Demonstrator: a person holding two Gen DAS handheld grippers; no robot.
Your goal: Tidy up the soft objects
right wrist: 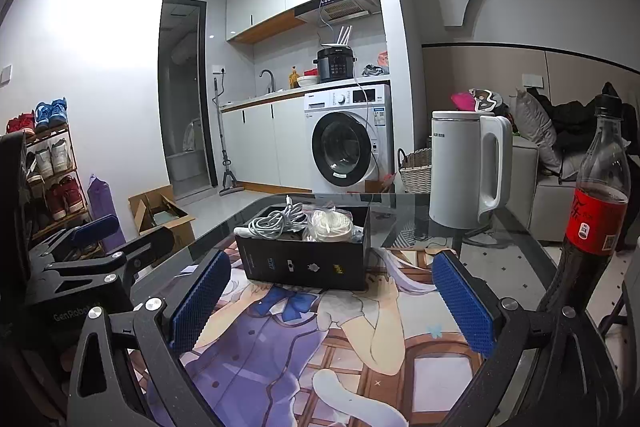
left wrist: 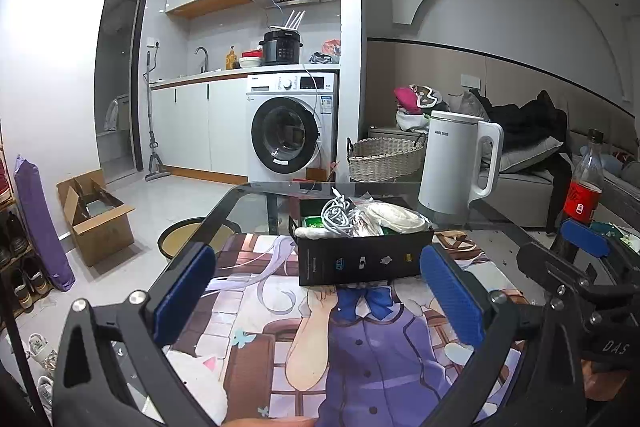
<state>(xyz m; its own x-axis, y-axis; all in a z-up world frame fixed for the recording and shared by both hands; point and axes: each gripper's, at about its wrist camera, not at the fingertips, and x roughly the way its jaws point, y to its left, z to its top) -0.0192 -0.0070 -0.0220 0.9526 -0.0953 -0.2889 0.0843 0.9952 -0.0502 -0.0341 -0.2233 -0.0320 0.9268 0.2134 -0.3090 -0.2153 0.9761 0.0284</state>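
A black open box (left wrist: pixel 362 259) stands on the printed anime mat (left wrist: pixel 280 339) on the glass table. It holds a coiled grey-white cable (left wrist: pixel 338 215), a cream cloth roll (left wrist: pixel 396 217) and something green. The box also shows in the right wrist view (right wrist: pixel 308 261) with the cable (right wrist: pixel 276 223) and the roll (right wrist: pixel 332 225). My left gripper (left wrist: pixel 320 295) is open and empty, just in front of the box. My right gripper (right wrist: pixel 332 303) is open and empty, also in front of the box. Each gripper appears at the edge of the other's view.
A white kettle (left wrist: pixel 460 167) and a cola bottle (left wrist: pixel 582 195) stand on the table to the right of the box; the bottle (right wrist: pixel 592 211) is close beside my right gripper. A wicker basket (left wrist: pixel 384 155), cardboard box (left wrist: pixel 96 215) and washing machine (left wrist: pixel 288 131) stand beyond.
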